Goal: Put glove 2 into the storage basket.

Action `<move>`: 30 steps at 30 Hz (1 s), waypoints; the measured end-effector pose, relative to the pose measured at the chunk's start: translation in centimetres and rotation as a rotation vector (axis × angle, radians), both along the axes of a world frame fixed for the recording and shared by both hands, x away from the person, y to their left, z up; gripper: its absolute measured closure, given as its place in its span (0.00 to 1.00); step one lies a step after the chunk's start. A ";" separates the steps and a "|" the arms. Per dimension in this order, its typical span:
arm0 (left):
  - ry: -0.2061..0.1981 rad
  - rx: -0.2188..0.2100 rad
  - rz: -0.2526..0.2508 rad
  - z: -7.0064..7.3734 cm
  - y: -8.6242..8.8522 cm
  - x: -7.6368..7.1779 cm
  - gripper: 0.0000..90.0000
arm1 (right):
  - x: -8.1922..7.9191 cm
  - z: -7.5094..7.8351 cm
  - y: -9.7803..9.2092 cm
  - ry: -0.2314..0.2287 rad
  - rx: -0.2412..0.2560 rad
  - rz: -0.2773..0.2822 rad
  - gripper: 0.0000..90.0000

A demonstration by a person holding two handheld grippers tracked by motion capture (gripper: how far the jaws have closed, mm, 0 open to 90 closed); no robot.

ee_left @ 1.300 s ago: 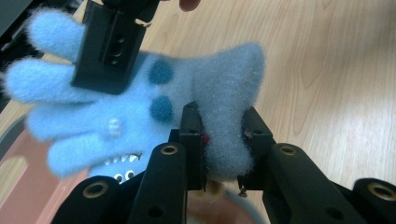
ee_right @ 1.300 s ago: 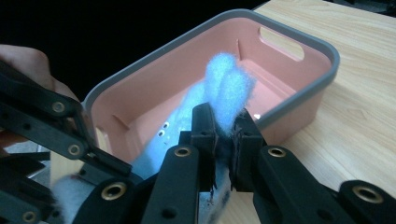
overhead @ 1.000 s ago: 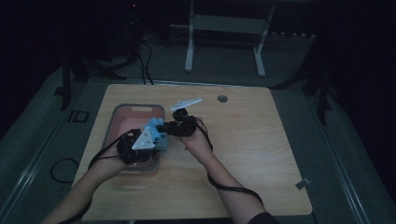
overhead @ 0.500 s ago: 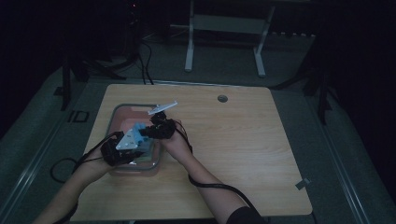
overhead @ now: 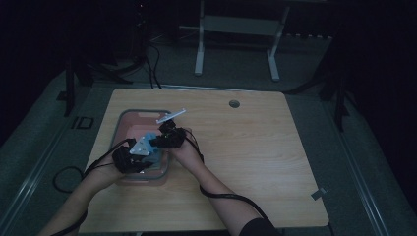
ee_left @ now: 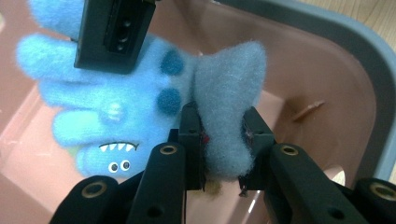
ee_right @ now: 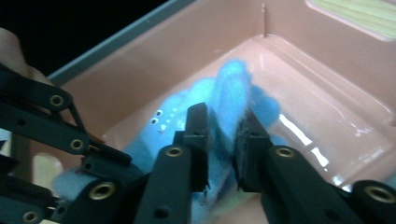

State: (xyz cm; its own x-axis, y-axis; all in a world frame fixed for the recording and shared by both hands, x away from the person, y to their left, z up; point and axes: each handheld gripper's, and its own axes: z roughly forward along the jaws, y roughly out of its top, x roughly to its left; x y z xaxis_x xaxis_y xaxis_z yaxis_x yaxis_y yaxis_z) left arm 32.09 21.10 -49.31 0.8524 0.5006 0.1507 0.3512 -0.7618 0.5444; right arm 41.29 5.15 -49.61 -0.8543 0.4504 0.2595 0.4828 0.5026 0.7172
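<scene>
A fuzzy light-blue plush monster toy (ee_left: 135, 107) with darker blue spots, small white teeth and two little eyes is inside the pink plastic tub with a grey rim (overhead: 123, 118), at the left of the pale wooden worktop (overhead: 255, 162). The left claw (ee_left: 220, 140) is clamped on a paler grey-blue flap of the toy; the right claw (ee_right: 220, 140) is clamped on a brighter blue limb. In the high view both meet over the tub's right half, left claw (overhead: 135, 155) nearer, right claw (overhead: 164, 137) farther.
</scene>
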 end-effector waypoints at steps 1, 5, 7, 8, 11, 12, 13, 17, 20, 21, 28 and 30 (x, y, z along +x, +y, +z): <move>0.007 0.001 0.002 0.0 -0.1 0.1 0.83 | 0.0 0.0 0.0 -0.006 -0.005 -0.003 0.81; 0.037 0.018 -0.004 -0.1 -0.2 0.4 0.81 | 0.1 0.1 -0.3 -0.028 -0.015 -0.033 0.70; 0.045 0.021 -0.004 -0.1 -0.2 0.5 0.79 | 0.1 0.4 -0.6 -0.036 -0.009 -0.042 0.65; 0.049 0.023 -0.003 -0.2 -0.3 0.5 0.78 | 0.1 0.5 -0.8 -0.034 -0.006 -0.045 0.64; 0.052 0.028 -0.004 -0.2 -0.3 0.5 0.75 | 0.1 0.8 -1.3 -0.035 0.007 -0.048 0.62; 0.053 0.028 -0.001 -0.2 -0.3 0.6 0.73 | 0.1 0.8 -1.4 -0.038 0.011 -0.049 0.62; 0.053 0.028 -0.001 -0.2 -0.3 0.6 0.70 | 0.1 0.8 -1.4 -0.038 0.011 -0.049 0.62; 0.045 -0.005 0.037 0.0 -0.1 0.5 0.51 | -0.4 1.3 -1.8 -0.047 0.015 -0.030 0.57; 0.035 -0.046 0.073 0.4 0.1 0.4 0.36 | -0.9 2.0 -2.3 -0.062 0.018 -0.011 0.55; 0.014 -0.056 0.094 0.6 0.1 0.3 0.32 | -1.0 2.3 -2.5 -0.062 0.026 -0.007 0.54; 0.013 -0.136 0.142 1.5 0.0 0.5 0.06 | -1.6 3.7 -4.1 -0.077 0.054 0.006 0.45; 0.005 -0.147 0.141 1.5 -0.1 0.4 0.03 | -1.6 3.7 -4.3 -0.076 0.058 0.007 0.43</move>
State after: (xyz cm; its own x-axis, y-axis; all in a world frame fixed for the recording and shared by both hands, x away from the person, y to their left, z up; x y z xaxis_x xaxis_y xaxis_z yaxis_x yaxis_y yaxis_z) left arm 32.51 21.02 -47.78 0.7729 0.6314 0.0630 0.4519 -0.6173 0.6440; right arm 39.67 0.82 -45.87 -0.8756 0.4307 0.2187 0.4222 0.4625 0.7796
